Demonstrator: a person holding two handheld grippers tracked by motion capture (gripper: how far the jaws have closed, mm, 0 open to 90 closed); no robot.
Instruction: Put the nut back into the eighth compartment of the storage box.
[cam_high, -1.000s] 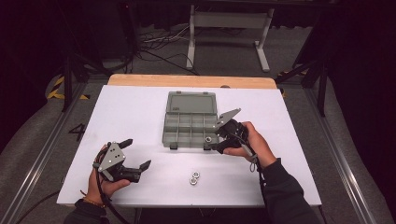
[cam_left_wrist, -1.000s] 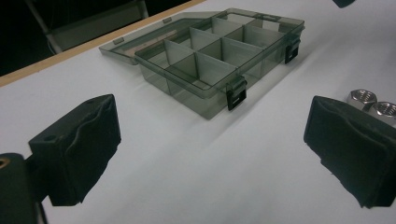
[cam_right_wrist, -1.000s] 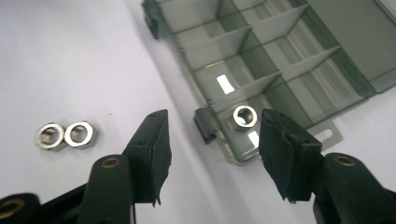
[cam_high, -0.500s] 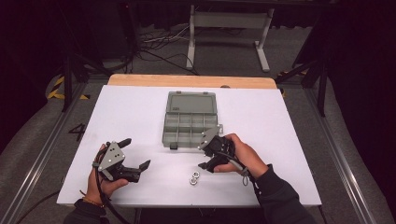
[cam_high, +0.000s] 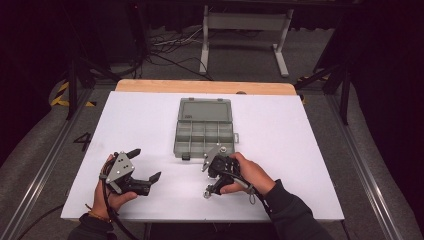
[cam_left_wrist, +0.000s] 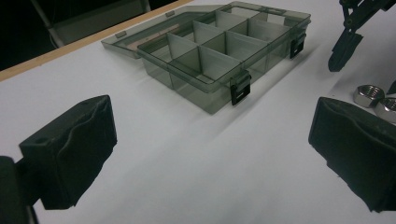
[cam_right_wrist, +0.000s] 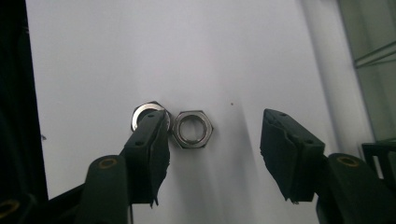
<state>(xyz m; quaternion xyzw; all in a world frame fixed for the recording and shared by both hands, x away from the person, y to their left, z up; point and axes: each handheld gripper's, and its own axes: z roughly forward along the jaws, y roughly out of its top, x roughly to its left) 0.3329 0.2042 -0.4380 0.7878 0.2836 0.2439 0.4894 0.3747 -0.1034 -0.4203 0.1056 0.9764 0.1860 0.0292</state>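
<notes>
Between the parted right claw (cam_right_wrist: 215, 140), 1 of 2 shiny hexagonal steel nuts (cam_right_wrist: 192, 129); left claw (cam_left_wrist: 210, 154) spread.

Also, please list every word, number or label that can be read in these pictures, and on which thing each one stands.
"4": a dark mark on the floor left of the table; it reads like this digit, not certainly.
No text is readable on the organizer box, the nuts or the grippers.

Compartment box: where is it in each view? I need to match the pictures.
High view: box at picture centre, lid open.
Left gripper view: upper centre, front wall nearest the camera.
Right gripper view: right edge, partly cut off.
Shared landmark: two hex nuts near its front wall.
</notes>
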